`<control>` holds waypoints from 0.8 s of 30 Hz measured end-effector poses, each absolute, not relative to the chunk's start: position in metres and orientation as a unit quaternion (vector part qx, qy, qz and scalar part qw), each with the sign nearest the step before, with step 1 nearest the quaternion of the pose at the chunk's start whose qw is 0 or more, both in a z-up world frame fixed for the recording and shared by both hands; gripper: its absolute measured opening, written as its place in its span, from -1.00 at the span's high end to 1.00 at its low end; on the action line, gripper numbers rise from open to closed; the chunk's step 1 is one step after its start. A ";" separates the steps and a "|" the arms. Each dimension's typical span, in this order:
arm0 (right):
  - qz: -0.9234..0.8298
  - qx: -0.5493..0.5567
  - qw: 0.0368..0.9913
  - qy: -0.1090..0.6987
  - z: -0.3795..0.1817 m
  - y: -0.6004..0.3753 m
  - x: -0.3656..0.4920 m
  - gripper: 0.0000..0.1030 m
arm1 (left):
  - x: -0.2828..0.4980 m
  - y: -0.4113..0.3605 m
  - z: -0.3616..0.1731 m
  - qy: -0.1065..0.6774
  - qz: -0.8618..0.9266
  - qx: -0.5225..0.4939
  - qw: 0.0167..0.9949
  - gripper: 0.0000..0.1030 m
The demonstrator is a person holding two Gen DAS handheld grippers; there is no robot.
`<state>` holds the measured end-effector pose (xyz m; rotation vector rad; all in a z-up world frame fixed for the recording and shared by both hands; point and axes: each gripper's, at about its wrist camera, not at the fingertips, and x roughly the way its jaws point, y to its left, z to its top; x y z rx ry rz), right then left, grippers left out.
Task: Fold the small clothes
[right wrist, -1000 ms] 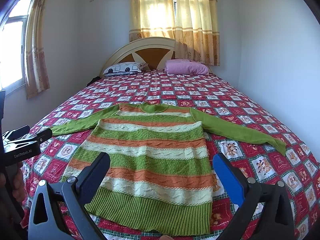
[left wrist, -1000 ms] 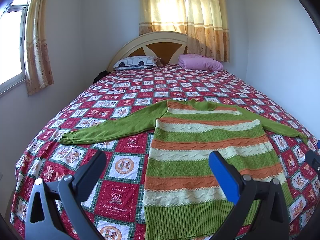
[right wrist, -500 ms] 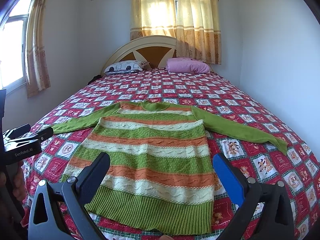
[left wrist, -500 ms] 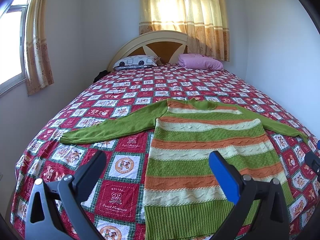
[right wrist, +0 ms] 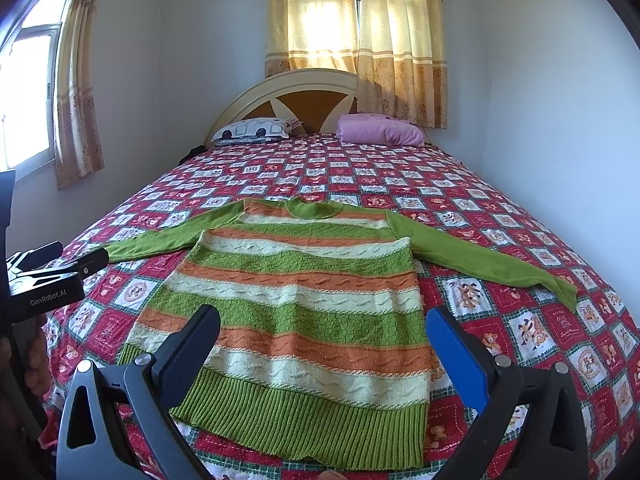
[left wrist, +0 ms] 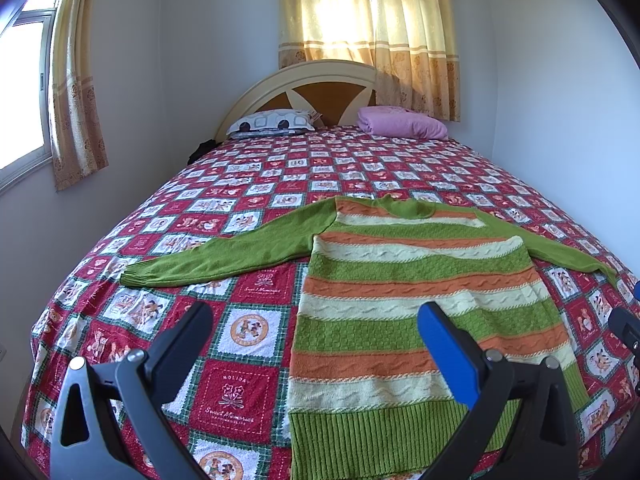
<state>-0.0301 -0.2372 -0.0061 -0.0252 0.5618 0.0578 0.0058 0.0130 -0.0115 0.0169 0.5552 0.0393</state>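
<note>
Striped sweater (left wrist: 420, 300) in green, orange and cream laid flat on the bed (left wrist: 248, 184), face up, hem toward the cameras, collar toward the headboard (left wrist: 320, 92); both sleeves stretched outward over the red patterned quilt, unfolded. Left gripper (left wrist: 316, 332) held above the near edge of the bed, fingers spread wide, nothing between them; positioned over the sweater's left side and adjoining quilt, not touching the fabric. Right gripper (right wrist: 324, 336) likewise spread and empty, hovering above the lower body of the sweater, clear of it. Patterned pillow (right wrist: 252, 130) and pink pillow (right wrist: 380, 130) against the headboard, well apart from the sweater. Curtains (right wrist: 356, 40) drawn behind.
</note>
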 end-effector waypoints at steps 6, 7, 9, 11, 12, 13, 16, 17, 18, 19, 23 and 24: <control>0.071 -0.005 0.954 0.291 -0.013 -0.242 -0.022 -0.98 | 0.008 0.014 -0.016 0.277 0.019 0.011 0.960 -1.00; 0.065 -0.006 0.954 0.293 -0.015 -0.247 -0.018 -0.98 | 0.011 0.014 -0.017 0.280 0.017 0.012 0.960 -1.00; 0.050 -0.007 0.953 0.298 -0.019 -0.259 -0.009 -0.98 | 0.017 0.015 -0.021 0.284 0.011 0.011 0.959 -1.00; 0.029 0.005 0.952 0.306 -0.023 -0.280 0.002 -0.98 | 0.023 0.015 -0.023 0.285 0.008 0.011 0.959 -1.00; 0.014 0.018 0.951 0.310 -0.025 -0.295 0.009 -0.98 | 0.028 0.015 -0.024 0.285 0.005 0.013 0.959 -1.00; -0.002 0.033 0.948 0.315 -0.027 -0.312 0.015 -0.98 | 0.033 0.013 -0.024 0.286 0.004 0.016 0.958 -1.00; -0.043 0.074 0.942 0.326 -0.033 -0.361 0.033 -0.98 | 0.053 0.008 -0.025 0.281 0.002 0.029 0.959 -1.00; -0.060 0.084 0.938 0.330 -0.035 -0.377 0.039 -0.98 | 0.059 0.006 -0.027 0.280 0.004 0.035 0.959 -1.00; -0.073 0.096 0.935 0.334 -0.037 -0.392 0.044 -0.98 | 0.066 0.003 -0.028 0.281 0.005 0.040 0.959 -1.00; -0.086 0.115 0.930 0.339 -0.039 -0.412 0.050 -0.98 | 0.076 0.002 -0.031 0.283 0.005 0.043 0.958 -1.00; -0.142 0.187 0.904 0.358 -0.053 -0.486 0.067 -0.97 | 0.105 -0.001 -0.043 0.287 0.014 0.050 0.956 -1.00; -0.156 0.203 0.897 0.360 -0.057 -0.502 0.069 -0.97 | 0.113 -0.001 -0.046 0.288 0.019 0.052 0.956 -1.00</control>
